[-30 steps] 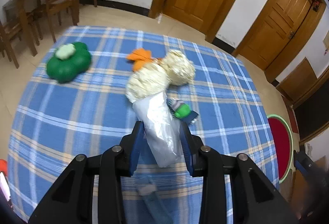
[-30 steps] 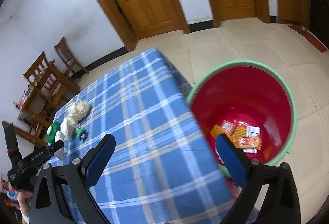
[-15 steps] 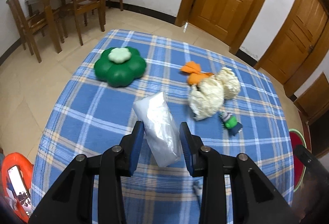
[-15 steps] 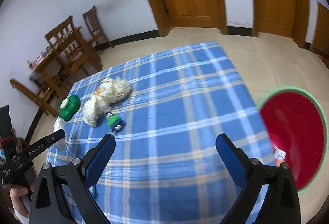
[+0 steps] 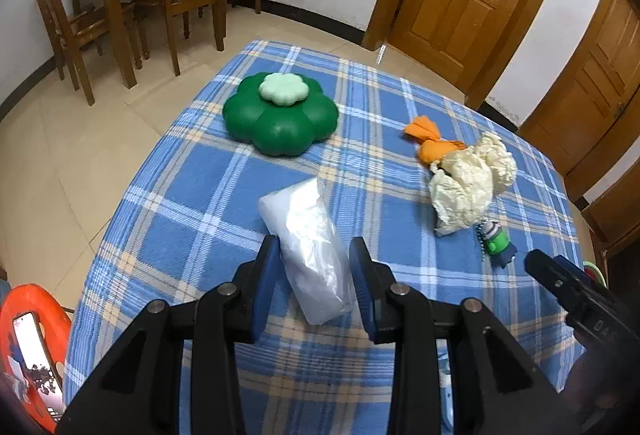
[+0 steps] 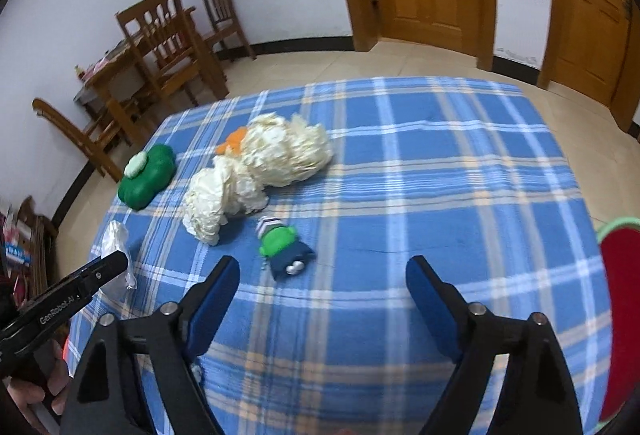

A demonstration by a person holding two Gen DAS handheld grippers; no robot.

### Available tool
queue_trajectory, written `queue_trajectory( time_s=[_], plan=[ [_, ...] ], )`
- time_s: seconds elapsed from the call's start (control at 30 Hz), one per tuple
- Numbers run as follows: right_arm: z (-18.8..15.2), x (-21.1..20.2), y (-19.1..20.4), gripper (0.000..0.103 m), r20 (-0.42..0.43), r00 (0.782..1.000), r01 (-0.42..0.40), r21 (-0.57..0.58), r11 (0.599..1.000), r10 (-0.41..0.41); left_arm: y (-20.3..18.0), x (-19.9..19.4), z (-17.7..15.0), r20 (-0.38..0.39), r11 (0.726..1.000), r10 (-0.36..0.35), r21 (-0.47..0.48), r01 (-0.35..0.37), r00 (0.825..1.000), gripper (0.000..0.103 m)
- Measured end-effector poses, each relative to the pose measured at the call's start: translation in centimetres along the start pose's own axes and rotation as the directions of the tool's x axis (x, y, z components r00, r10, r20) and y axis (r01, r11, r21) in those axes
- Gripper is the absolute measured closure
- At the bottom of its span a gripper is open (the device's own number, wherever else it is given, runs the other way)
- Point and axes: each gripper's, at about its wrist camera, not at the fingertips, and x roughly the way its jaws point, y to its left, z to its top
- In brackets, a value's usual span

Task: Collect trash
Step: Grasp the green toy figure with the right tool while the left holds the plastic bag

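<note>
Right now the left gripper (image 5: 314,277) clamps a crinkled clear plastic bag (image 5: 308,235) above the blue checked tablecloth (image 6: 440,175). Wide apart and empty, the right gripper (image 6: 322,299) has just been narrowing over bare cloth beside a small green toy (image 6: 280,247); crumpled cream paper (image 6: 260,171) lies beyond, the red bin (image 6: 620,267) past the table edge.

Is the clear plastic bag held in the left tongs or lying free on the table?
Held. The clear plastic bag sits clamped between the blue pads of the left tongs, its far end sticking out above the checked cloth.
</note>
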Motion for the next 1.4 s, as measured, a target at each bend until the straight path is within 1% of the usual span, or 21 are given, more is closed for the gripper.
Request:
queue_trajectory(
  time_s=[0.1,0.17,0.37,0.4,0.47,0.53,0.87,1.13,1.4],
  plan=[
    [0.1,0.9,0.7,0.022,-0.007,1.000,-0.002,-0.021,1.000,0.002,0.3,0.3,0.0,-0.003,1.000,0.000,-0.008,0.000,1.000,0.067],
    [0.2,1.5,0.9,0.033,-0.012,1.000,-0.019,-0.026,0.999,0.019,0.5,0.4,-0.1,-0.006,1.000,-0.002,-0.012,0.002,1.000,0.067],
    [0.2,2.9,2.0,0.050,-0.034,0.999,-0.027,-0.061,0.998,0.025,0.5,0.7,-0.4,-0.014,1.000,-0.007,-0.011,0.007,1.000,0.067],
    [0.1,2.9,2.1,0.051,-0.028,0.999,-0.021,-0.070,0.997,0.019,0.5,0.8,-0.4,-0.015,1.000,-0.008,-0.012,0.007,1.000,0.067],
    [0.0,3.0,2.3,0.058,-0.019,1.000,-0.004,-0.094,0.996,0.002,0.5,0.8,-0.5,-0.017,1.000,-0.011,-0.014,0.011,1.000,0.067],
    [0.0,3.0,2.2,0.062,-0.017,1.000,-0.002,-0.098,0.995,0.000,0.4,0.9,-0.5,-0.018,1.000,-0.015,-0.011,0.015,1.000,0.067],
    [-0.8,0.7,-0.3,0.063,0.011,1.000,-0.016,-0.024,1.000,0.016,-1.2,-0.4,-0.8,-0.014,0.998,-0.058,0.008,0.059,0.998,0.067],
    [-1.9,-2.5,-2.7,0.064,0.051,0.998,-0.034,0.049,0.998,0.031,-3.2,-1.9,-1.1,-0.013,0.994,-0.105,0.040,0.105,0.994,0.067],
    [-3.3,-6.1,-5.1,0.064,0.100,0.995,-0.041,0.119,0.992,0.029,-5.1,-3.1,-1.6,-0.016,0.987,-0.139,0.078,0.140,0.990,0.067]
  ],
)
